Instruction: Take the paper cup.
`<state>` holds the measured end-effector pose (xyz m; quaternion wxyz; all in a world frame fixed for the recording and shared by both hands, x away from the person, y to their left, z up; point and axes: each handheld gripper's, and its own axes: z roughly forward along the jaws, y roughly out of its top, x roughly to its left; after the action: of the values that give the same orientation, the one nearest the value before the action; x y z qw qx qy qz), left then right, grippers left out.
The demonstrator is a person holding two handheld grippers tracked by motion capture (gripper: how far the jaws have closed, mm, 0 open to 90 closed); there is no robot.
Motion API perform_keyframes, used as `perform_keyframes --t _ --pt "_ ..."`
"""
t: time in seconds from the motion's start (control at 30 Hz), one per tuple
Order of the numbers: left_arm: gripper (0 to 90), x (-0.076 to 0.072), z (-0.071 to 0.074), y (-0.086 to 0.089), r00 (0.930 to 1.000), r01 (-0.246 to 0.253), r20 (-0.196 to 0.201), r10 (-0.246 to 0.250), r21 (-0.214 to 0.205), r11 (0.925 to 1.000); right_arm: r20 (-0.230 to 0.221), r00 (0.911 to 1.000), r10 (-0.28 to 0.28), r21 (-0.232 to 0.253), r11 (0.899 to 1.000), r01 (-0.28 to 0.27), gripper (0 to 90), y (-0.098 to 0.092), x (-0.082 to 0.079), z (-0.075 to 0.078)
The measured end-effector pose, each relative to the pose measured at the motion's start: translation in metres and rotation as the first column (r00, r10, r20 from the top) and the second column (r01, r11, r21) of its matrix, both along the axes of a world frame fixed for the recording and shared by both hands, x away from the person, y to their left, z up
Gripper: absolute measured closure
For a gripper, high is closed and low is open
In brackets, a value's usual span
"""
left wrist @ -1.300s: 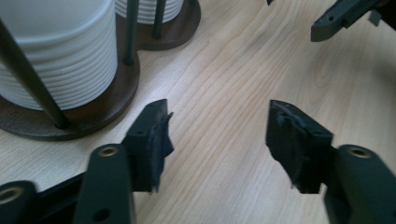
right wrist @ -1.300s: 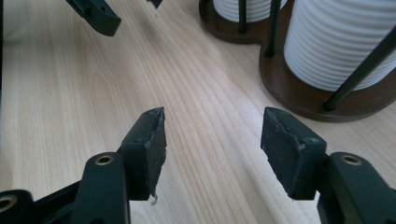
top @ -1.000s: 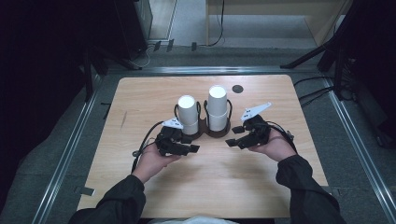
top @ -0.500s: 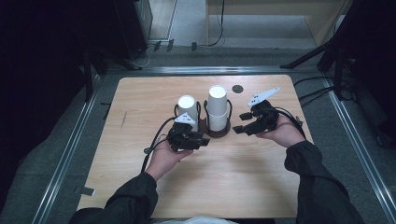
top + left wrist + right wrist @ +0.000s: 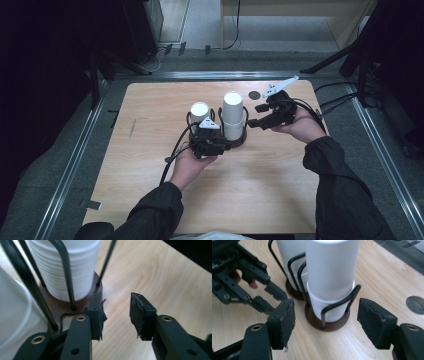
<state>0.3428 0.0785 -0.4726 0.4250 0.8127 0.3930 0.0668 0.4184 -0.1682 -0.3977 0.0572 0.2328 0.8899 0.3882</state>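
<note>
Right gripper (image 5: 254, 115), jaws just spreading and empty, faces the taller white paper-cup stack (image 5: 233, 114); left gripper (image 5: 218, 145), narrowing on nothing, nears its brown base (image 5: 68, 311). Next, I'd guess: steady base, grip stack.

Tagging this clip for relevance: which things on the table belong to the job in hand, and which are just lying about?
In the job:
- taller cup stack in its wire holder
- shorter cup stack
- left hand-held gripper
- right hand-held gripper

Lying about:
- dark round disc on the table
</note>
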Motion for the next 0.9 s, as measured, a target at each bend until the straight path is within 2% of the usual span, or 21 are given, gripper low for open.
perform_keyframes --t 0.13,0.27,0.4,0.43,0.47,0.5,0.73,0.8,0.9 --pt "72.2 0.003 0.001 -0.002 0.9992 -0.039 0.011 0.039 -0.013 0.9992 0.01 1.0 0.001 0.018 1.0 -0.002 27.7 0.011 0.009 0.01" --pt "74.3 0.008 0.002 -0.006 0.9974 -0.071 0.011 0.071 -0.017 0.9973 0.011 0.9999 -0.003 0.042 0.999 0.002 25.1 0.018 0.015 0.015" --pt "75.6 0.012 0.001 -0.014 0.9932 -0.116 0.004 0.116 -0.009 0.9932 0.013 0.9993 -0.036 0.029 0.999 0.036 23.9 0.031 0.023 0.016" --pt "76.7 0.013 0.001 -0.016 0.9919 -0.127 0.006 0.127 0.005 0.9919 0.006 0.9991 -0.043 0.033 0.999 0.043 23.9 0.034 0.025 0.016" --pt "77.4 0.014 0.001 -0.022 0.9889 -0.147 0.028 0.146 0.04 0.9884 0.01 0.9988 -0.048 0.038 0.998 0.048 23.9 0.039 0.028 0.016" --pt "77.9 0.015 0.001 -0.024 0.9877 -0.155 0.03 0.154 0.044 0.987 0.009 0.9986 -0.052 0.041 0.998 0.051 23.9 0.042 0.03 0.016" --pt "82.7 0.018 0.001 -0.027 0.9814 -0.188 0.051 0.185 0.047 0.9811 0.009 0.9988 -0.048 0.011 0.999 0.047 27.4 0.057 0.034 0.013" --pt "82.7 0.018 0.001 -0.027 0.9819 -0.185 0.052 0.182 0.047 0.9816 0.008 0.9988 -0.049 0.01 0.999 0.049 28.3 0.058 0.034 0.013" --pt "83.7 0.02 0.0 -0.029 0.9809 -0.19 0.052 0.187 0.049 0.9806 0.03 0.9989 -0.036 -0.012 0.999 0.037 31.5 0.063 0.033 0.012"
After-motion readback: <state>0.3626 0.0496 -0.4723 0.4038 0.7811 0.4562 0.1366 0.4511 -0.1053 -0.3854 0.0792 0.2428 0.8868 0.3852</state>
